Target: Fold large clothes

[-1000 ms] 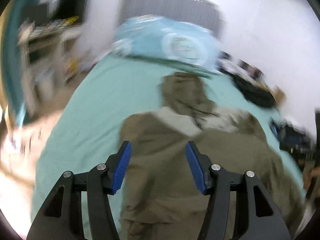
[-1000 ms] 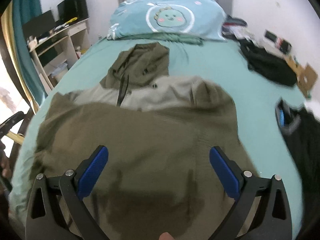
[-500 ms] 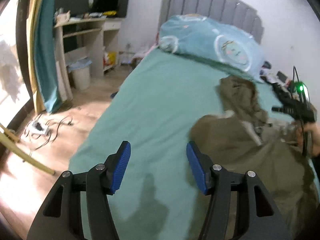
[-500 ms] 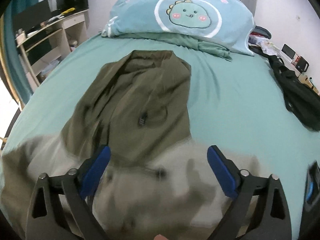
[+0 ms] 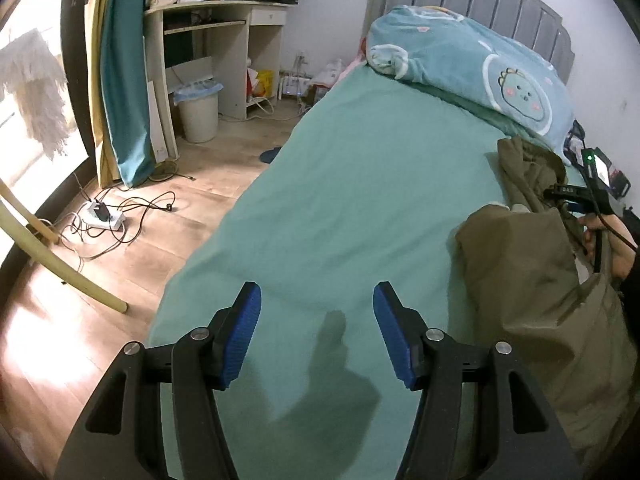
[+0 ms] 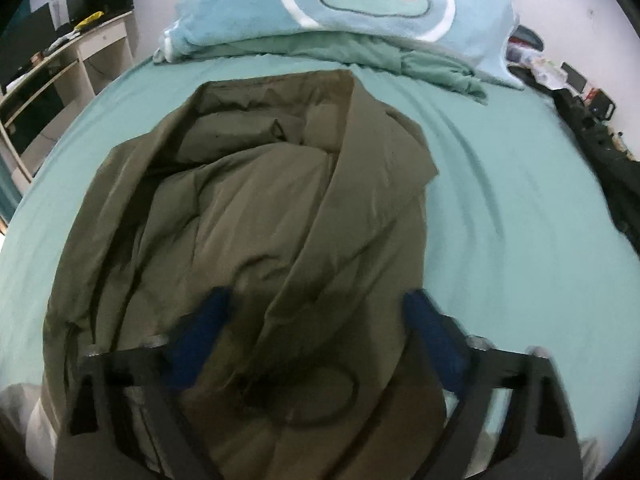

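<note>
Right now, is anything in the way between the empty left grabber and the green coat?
No. The left gripper hangs open above bare bed sheet, and the olive coat lies off to its right. Only smooth sheet lies between them.

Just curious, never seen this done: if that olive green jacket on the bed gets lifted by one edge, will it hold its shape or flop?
The olive jacket will probably flop: it lies in soft, rumpled folds. Its puffy, padded look suggests bulk without much weight. The smooth fabric may slip.
</note>
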`<action>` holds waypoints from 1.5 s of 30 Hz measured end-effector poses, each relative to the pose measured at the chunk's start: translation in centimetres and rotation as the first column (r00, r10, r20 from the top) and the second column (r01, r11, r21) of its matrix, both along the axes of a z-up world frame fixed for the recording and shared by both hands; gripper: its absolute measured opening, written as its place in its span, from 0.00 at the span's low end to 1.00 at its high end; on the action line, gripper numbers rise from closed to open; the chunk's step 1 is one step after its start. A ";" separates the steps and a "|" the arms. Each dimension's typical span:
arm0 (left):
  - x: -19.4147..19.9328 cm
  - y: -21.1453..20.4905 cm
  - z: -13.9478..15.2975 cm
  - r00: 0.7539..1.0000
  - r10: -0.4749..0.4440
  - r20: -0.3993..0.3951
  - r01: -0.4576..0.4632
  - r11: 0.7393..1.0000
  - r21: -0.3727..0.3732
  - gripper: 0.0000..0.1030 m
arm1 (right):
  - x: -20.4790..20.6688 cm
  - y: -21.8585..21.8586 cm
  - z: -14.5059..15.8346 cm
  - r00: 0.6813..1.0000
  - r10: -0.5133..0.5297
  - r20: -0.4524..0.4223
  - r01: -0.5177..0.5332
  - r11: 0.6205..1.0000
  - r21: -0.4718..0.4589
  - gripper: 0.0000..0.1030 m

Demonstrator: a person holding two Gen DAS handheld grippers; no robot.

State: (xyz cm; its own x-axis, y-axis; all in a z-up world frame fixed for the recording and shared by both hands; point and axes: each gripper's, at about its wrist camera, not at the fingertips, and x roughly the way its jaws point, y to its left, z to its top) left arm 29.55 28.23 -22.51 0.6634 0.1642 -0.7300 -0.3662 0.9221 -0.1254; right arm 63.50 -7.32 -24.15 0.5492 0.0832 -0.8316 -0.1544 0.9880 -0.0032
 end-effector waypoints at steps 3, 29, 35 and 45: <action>0.0 -0.1 0.2 1.000 0.000 0.001 0.000 1.000 0.004 0.60 | 0.0 0.5 0.2 0.998 0.061 -0.001 -0.061 0.998 0.004 0.13; -4.8 -9.2 2.1 0.966 -0.253 -0.052 0.235 0.943 -0.234 0.60 | -43.3 -2.4 7.2 0.872 0.448 0.198 -0.399 0.884 -0.244 0.09; -6.6 -10.5 4.8 0.943 -0.333 0.008 0.327 0.920 -0.218 0.60 | -46.2 -5.3 8.1 0.910 0.371 0.185 -0.370 0.928 -0.046 0.87; -4.6 -6.9 3.5 0.969 -0.244 -0.045 0.226 0.944 -0.240 0.60 | -34.3 -6.6 15.8 0.864 0.284 0.417 -0.182 0.946 -0.266 0.87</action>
